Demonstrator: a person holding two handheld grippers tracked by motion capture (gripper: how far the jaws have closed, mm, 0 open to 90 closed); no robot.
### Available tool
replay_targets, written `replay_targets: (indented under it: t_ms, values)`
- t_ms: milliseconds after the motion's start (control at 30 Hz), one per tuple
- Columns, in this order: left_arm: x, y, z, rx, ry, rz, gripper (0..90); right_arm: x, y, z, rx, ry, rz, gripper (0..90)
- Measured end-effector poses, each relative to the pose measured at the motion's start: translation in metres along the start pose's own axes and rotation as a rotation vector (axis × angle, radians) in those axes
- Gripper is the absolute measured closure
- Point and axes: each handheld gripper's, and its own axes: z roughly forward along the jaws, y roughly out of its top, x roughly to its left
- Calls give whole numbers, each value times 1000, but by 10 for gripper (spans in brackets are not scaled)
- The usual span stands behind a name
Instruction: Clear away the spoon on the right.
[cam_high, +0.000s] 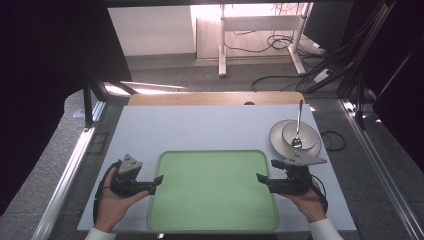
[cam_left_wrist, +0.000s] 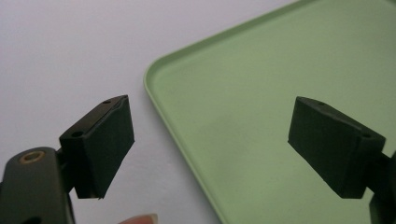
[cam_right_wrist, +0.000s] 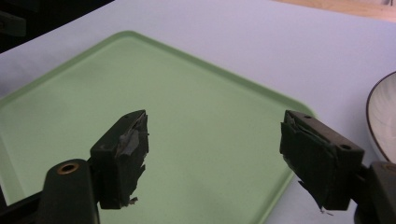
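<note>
A pale green tray (cam_high: 215, 220) lies bare in the middle of the white table top. My left gripper (cam_high: 158, 181) is held at the tray's left edge, open, its jaws straddling the tray's rim (cam_left_wrist: 187, 140) with nothing between them. At the tray's right edge my right gripper (cam_high: 260, 179) is also open and holds nothing; its worn pads (cam_right_wrist: 128, 158) hover over the tray (cam_right_wrist: 140, 79). A grey plate (cam_high: 276, 134) with a small bowl (cam_high: 310, 135) and a metal spoon (cam_high: 298, 125) in it stands behind the right gripper. The plate's rim (cam_right_wrist: 380, 116) shows at the right in the right gripper view.
The white table top (cam_high: 200, 127) has a wooden strip (cam_high: 210, 98) along its far edge. Metal frame rails (cam_high: 70, 170) run along both sides of the table. Beyond it are a floor with cables (cam_high: 280, 80) and a white desk frame (cam_high: 222, 45).
</note>
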Motion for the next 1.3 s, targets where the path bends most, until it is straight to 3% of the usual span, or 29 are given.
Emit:
replay_targets:
  t_ms: [267, 467, 700, 1033, 1300]
  values:
    - [-1, -5, -1, 0, -7, -5, 141, 2, -1, 3, 27, -2, -17, 254]
    - [-4, -13, -6, 7, -13, 14, 134, 3, 2, 4, 22, -7, -14, 265]
    - [-5, -13, -4, 10, -16, 20, 134, 6, 3, 7, 31, -2, -29, 286]
    - [-6, -14, 2, 38, -2, 22, 129, 2, 3, 8, 37, -11, -22, 287]
    - [-7, -11, 1, 32, 7, 14, 129, 0, 7, 7, 30, -14, -27, 293]
